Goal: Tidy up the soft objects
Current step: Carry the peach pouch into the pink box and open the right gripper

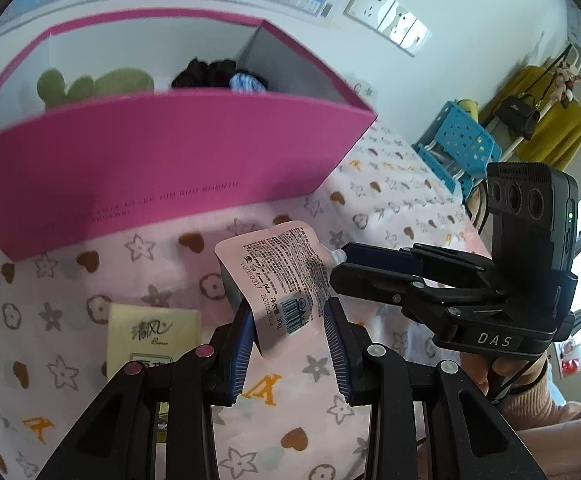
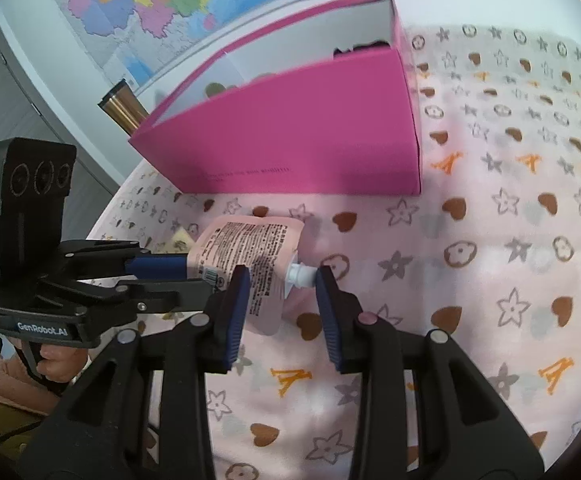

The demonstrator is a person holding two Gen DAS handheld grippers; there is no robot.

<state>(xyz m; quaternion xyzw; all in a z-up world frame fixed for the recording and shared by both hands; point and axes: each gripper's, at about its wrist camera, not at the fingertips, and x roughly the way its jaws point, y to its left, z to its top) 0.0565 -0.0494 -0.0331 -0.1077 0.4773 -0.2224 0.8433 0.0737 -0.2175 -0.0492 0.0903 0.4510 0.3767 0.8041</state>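
A pale pink spout pouch [image 1: 274, 264] with black print is held up off the patterned sheet [image 1: 90, 280] between both grippers. My left gripper [image 1: 290, 312] is shut on its lower end, near the barcode. My right gripper [image 1: 340, 264] reaches in from the right and is shut on the pouch at its white spout [image 1: 337, 257]. In the right wrist view the pouch [image 2: 246, 240] lies across my right gripper [image 2: 280, 280], the spout [image 2: 300, 274] against the right pad. My left gripper [image 2: 198, 278] holds the far end.
An open pink box [image 1: 150, 168] [image 2: 290, 132] stands just beyond, holding a green plush [image 1: 94, 84], a black soft item [image 1: 206, 74] and a blue striped one [image 1: 246, 82]. A yellow tissue pack [image 1: 154, 336] lies at left. A blue crate [image 1: 458, 144] stands off the bed.
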